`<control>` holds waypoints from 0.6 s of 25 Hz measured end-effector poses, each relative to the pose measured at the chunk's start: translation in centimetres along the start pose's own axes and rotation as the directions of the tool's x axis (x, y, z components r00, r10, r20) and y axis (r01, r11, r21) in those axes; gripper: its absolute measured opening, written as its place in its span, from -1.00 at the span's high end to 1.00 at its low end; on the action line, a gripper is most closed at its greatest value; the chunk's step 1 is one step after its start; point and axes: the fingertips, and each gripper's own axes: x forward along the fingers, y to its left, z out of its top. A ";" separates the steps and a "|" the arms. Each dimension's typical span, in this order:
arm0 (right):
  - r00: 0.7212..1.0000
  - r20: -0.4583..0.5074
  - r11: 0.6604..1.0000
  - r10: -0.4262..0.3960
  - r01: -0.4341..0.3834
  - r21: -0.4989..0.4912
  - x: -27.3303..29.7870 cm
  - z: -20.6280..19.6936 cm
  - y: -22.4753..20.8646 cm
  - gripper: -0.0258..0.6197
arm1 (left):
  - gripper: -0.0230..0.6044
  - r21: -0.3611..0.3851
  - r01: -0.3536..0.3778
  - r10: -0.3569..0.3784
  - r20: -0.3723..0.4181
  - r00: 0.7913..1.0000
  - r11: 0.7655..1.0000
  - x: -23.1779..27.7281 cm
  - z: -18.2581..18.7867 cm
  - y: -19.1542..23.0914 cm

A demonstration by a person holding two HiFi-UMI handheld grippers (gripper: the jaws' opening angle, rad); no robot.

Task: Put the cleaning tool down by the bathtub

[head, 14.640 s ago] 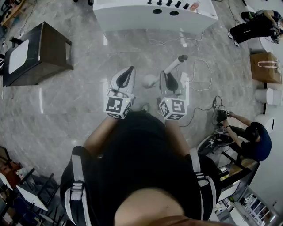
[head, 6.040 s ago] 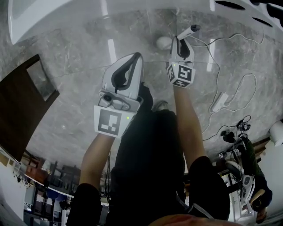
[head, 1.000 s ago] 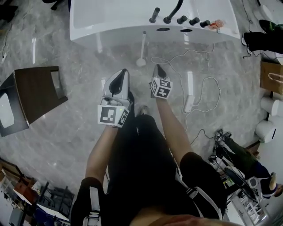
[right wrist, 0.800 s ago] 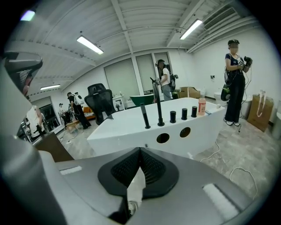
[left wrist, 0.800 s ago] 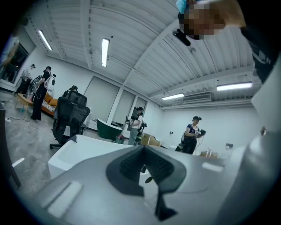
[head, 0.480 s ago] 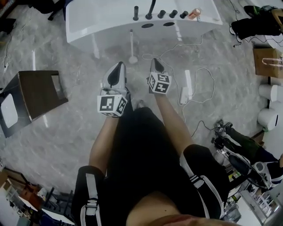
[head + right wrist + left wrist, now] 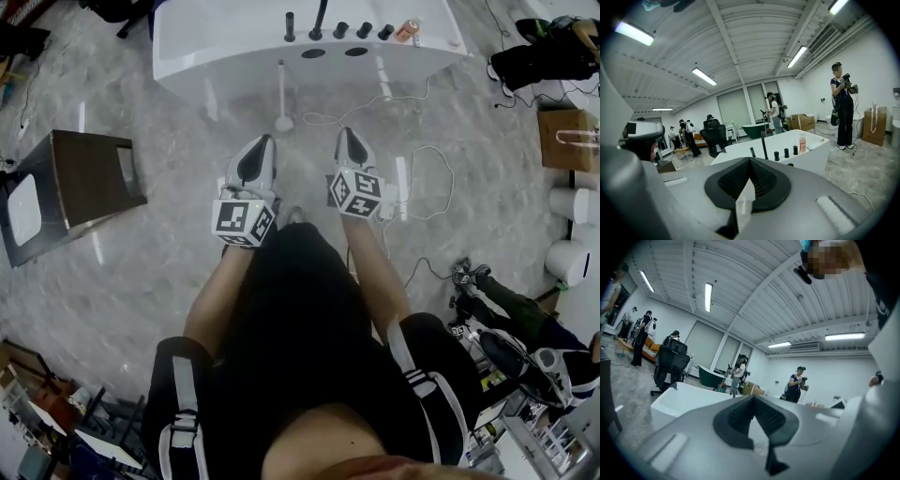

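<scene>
The cleaning tool (image 7: 281,94), a thin white handle on a round white head, stands on the floor against the side of the white bathtub (image 7: 234,42), apart from both grippers. My left gripper (image 7: 265,142) is shut and holds nothing; it points at the tub a little short of the tool. My right gripper (image 7: 349,136) is also shut and holds nothing, to the right of the tool. The left gripper view shows my left gripper (image 7: 753,399) closed, with the tub (image 7: 679,401) beyond. In the right gripper view my right gripper (image 7: 750,161) is closed too, facing the tub (image 7: 792,147).
Black taps (image 7: 323,23) and an orange bottle (image 7: 406,31) sit on the tub rim. A white cable with a power strip (image 7: 403,183) lies on the floor at right. A dark side table (image 7: 80,183) stands at left. A seated person (image 7: 511,319) and a paper bag (image 7: 562,141) are at right.
Several seconds ago my right gripper carried the tool; now the tool stands alone by the tub. Over the last second both grippers drew back a little, the right one shifting rightwards.
</scene>
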 end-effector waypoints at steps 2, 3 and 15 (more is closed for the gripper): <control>1.000 0.017 1.000 0.011 -0.011 -0.009 -1.6 0.8 0.7 0.92 | 0.90 -0.005 0.010 -0.010 -0.002 1.000 1.000 -0.8 0.3 -0.5; 1.000 0.024 1.000 0.016 -0.015 -0.016 -2.5 1.1 1.1 0.92 | 0.90 -0.009 0.016 -0.016 -0.002 1.000 1.000 -1.3 0.5 -0.6; 0.993 0.115 1.000 0.002 -0.001 -0.010 -10.2 6.1 9.4 0.92 | 0.90 0.051 0.081 -0.081 0.005 0.997 0.995 -6.2 6.0 3.0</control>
